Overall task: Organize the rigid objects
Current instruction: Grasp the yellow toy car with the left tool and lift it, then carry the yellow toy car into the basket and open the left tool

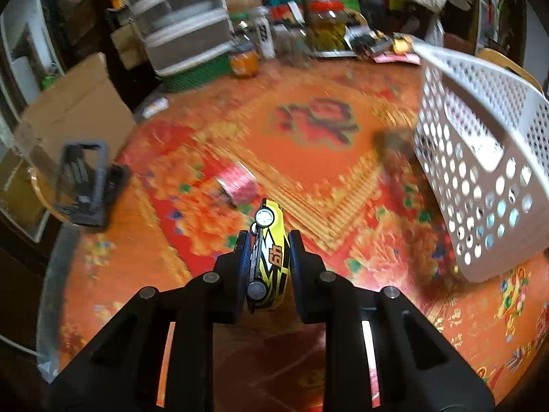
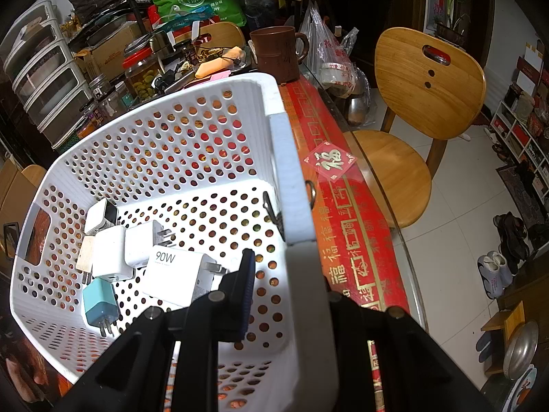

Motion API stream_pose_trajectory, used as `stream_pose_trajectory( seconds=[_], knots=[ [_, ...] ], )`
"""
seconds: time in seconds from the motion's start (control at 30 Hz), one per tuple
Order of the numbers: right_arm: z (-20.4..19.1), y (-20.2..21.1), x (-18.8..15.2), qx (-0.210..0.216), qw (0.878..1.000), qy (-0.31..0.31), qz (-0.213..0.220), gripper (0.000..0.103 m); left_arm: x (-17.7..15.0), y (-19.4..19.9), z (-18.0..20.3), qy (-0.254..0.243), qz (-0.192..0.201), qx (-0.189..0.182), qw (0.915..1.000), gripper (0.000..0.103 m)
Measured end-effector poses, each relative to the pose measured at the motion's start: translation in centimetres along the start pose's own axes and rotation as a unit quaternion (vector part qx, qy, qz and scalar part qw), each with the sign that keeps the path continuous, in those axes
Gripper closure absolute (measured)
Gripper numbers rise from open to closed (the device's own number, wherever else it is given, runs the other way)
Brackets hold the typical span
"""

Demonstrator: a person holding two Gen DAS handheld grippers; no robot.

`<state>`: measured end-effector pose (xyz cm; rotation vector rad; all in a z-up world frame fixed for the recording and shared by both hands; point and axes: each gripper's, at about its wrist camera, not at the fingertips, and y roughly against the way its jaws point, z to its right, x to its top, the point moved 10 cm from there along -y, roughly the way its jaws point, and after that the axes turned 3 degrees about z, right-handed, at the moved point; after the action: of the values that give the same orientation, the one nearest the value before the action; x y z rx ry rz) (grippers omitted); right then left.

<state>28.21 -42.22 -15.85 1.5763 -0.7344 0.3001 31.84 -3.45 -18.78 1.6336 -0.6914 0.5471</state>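
Note:
My left gripper (image 1: 267,240) is shut on a yellow toy car (image 1: 271,257) marked 49, held on its side above the table. A white perforated basket (image 1: 480,158) stands to the right of it. My right gripper (image 2: 284,267) is shut on the basket's near rim (image 2: 291,185), one finger inside (image 2: 245,281), the other hidden outside. Inside the basket lie several chargers: a white 90W one (image 2: 178,274), a teal one (image 2: 99,304), and smaller white ones (image 2: 109,254).
A red roll (image 1: 238,182) lies on the orange patterned tablecloth (image 1: 308,130) ahead of the car. A black frame object (image 1: 85,182) sits at the left edge. Jars, drawers and boxes crowd the far side (image 1: 206,27). A brown mug (image 2: 278,53) and wooden chair (image 2: 422,103) stand beyond the basket.

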Motion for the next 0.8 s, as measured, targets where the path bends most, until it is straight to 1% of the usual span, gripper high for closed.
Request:
stream_pose_trajectory(
  seconds=[0.07, 0.17, 0.27, 0.43, 0.5, 0.67, 0.8],
  knots=[
    [0.0, 0.0, -0.1, 0.000, 1.000, 0.000, 0.000, 0.081, 1.2, 1.1, -1.2, 0.003, 0.014, 0.024, 0.9996, 0.083],
    [0.0, 0.0, 0.0, 0.000, 1.000, 0.000, 0.000, 0.081, 2.9, 2.5, -2.9, 0.013, 0.024, 0.050, 0.9984, 0.083],
    [0.0, 0.0, 0.0, 0.000, 1.000, 0.000, 0.000, 0.081, 4.3, 3.6, -3.9, 0.014, 0.031, 0.059, 0.9977, 0.083],
    [0.0, 0.0, 0.0, 0.000, 1.000, 0.000, 0.000, 0.081, 6.2, 5.6, -4.1, 0.021, 0.046, 0.051, 0.9974, 0.083],
    [0.0, 0.0, 0.0, 0.000, 1.000, 0.000, 0.000, 0.081, 6.9, 6.3, -3.7, 0.023, 0.051, 0.042, 0.9976, 0.083],
    [0.0, 0.0, 0.0, 0.000, 1.000, 0.000, 0.000, 0.081, 8.5, 8.0, -2.5, 0.022, 0.065, 0.033, 0.9971, 0.083],
    [0.0, 0.0, 0.1, 0.000, 1.000, 0.000, -0.001, 0.081, 9.6, 9.2, -1.6, 0.023, 0.071, 0.038, 0.9965, 0.083]
  ],
)
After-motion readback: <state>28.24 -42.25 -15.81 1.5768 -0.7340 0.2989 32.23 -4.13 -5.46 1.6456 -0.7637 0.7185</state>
